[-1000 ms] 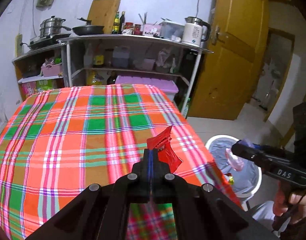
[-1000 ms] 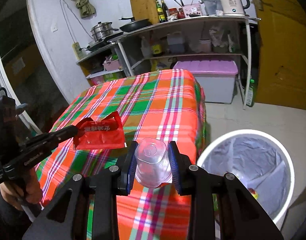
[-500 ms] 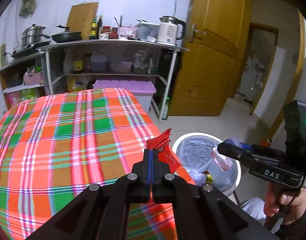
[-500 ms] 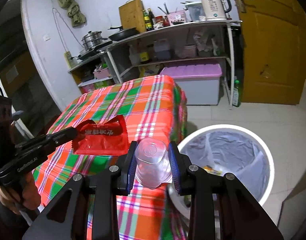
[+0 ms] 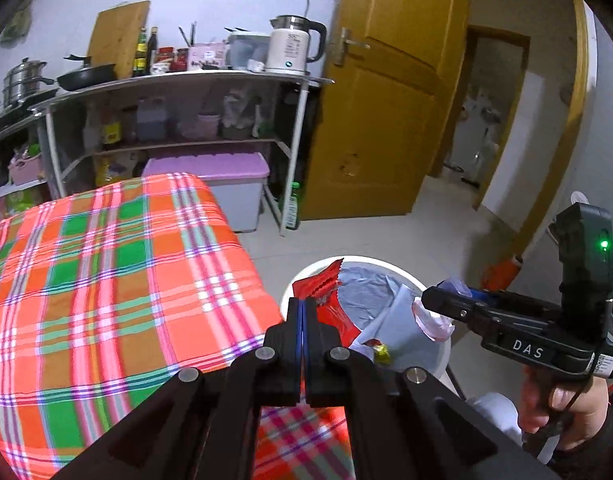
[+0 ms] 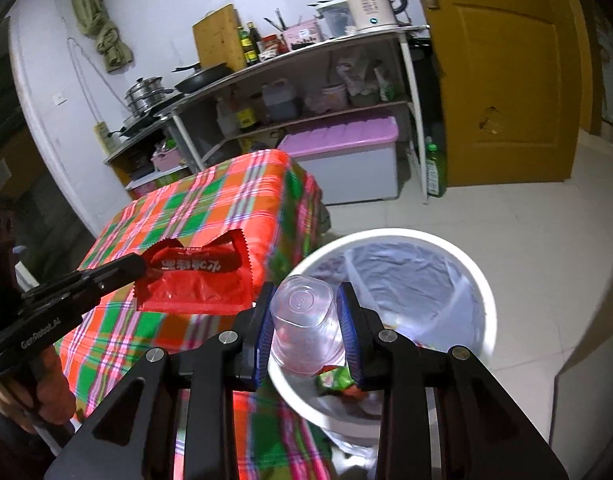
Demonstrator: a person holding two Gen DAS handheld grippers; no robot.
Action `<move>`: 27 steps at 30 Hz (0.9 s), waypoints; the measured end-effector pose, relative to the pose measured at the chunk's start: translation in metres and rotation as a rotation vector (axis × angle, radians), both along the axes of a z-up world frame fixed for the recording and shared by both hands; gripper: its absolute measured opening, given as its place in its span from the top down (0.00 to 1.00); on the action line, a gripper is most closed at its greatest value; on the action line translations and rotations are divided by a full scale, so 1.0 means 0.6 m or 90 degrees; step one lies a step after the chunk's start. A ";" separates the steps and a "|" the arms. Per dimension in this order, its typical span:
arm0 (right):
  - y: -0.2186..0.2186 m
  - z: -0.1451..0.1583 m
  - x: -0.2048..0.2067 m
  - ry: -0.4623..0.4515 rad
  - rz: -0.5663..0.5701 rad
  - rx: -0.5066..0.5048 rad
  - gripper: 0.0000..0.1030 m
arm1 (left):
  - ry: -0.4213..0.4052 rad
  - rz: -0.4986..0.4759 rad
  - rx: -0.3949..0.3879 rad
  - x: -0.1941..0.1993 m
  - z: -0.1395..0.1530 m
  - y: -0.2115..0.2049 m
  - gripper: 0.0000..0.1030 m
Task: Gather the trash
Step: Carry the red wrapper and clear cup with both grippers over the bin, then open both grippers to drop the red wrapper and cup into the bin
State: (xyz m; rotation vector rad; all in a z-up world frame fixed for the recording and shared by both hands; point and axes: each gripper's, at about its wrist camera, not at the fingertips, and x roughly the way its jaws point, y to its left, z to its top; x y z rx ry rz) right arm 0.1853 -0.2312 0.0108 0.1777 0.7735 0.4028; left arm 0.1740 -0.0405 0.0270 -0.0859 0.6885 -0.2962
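left tongs pinch a red wrapper, right tongs clamp a clear cup above the bin.

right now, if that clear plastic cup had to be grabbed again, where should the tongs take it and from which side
Across the side wall, as the right tongs hold it now: one finger on each flank of the clear plastic cup, roughly mid-height, coming in side-on. The cup lies with its flat base toward the room, so its round wall offers two opposing faces. Squeeze lightly, since the thin wall probably flexes.

White bin mouth open from above, table edge close beside, floor beyond bare.
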 end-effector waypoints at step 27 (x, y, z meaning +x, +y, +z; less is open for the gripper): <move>-0.050 -0.083 0.028 0.079 -0.036 -0.026 0.59 | 0.080 -0.068 0.010 0.068 -0.093 -0.089 0.99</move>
